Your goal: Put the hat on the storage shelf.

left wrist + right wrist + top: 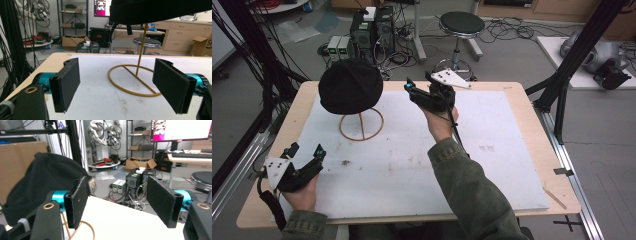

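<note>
A black hat [350, 86] sits on a thin yellow stand [361, 125] with a ring base, at the back left of the white mat [492, 165]. My left gripper [306, 149] rests near the table's front left corner, open and empty. In the left gripper view its jaws [116, 82] point at the stand [135, 80], with the hat [160, 10] overhead. My right gripper [418, 81] is held up to the right of the hat, apart from it. Its jaws [117, 200] stand open with nothing between them, and the hat [40, 185] lies to their left.
Black frame posts [562, 90] stand at the table's right edge, with cables and rails along the left. Beyond the far edge are a stool [461, 24] and computer boxes [372, 30] on the floor. A small strip [554, 197] lies at the front right corner.
</note>
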`<state>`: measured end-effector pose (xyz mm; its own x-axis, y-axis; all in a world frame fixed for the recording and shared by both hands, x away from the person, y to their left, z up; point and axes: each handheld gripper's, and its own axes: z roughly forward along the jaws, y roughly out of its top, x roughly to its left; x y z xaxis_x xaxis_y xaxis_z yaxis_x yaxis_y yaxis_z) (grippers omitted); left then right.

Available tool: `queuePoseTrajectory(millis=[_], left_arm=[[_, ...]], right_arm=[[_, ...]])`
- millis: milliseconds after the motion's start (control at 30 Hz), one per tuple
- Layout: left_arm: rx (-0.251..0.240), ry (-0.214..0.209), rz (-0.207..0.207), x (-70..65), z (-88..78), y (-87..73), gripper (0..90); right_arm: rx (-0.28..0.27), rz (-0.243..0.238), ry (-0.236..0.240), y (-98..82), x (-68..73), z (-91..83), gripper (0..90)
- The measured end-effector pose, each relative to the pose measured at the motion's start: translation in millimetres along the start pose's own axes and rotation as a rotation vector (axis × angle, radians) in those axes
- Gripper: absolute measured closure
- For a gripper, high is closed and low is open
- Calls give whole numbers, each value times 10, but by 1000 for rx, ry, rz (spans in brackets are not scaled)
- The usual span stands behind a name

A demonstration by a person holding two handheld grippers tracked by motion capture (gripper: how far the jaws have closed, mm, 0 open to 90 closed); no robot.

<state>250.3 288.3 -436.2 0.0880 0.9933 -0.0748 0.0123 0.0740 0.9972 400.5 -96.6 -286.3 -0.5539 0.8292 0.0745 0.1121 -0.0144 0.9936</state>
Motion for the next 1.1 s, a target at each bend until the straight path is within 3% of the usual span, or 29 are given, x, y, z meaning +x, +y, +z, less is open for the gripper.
queuePoseTrajectory(millis=[333,800,933,1000,1100], left_arm=[[3,-7,-4,-23,12,0,223],[9,-12,-7,-39,22,-7,223],[8,-13,-5,-46,18,-8,223],[8,-14,-9,-48,16,-10,222],[8,-14,-9,-49,16,-10,222]], right_arm=[[4,2,-51,-224,-212,-234,345],[-58,28,-105,-557,-453,-593,328],[-30,59,-122,-588,-559,-685,298],[-65,44,-145,-613,-598,-757,303],[-64,38,-170,-679,-670,-864,304]])
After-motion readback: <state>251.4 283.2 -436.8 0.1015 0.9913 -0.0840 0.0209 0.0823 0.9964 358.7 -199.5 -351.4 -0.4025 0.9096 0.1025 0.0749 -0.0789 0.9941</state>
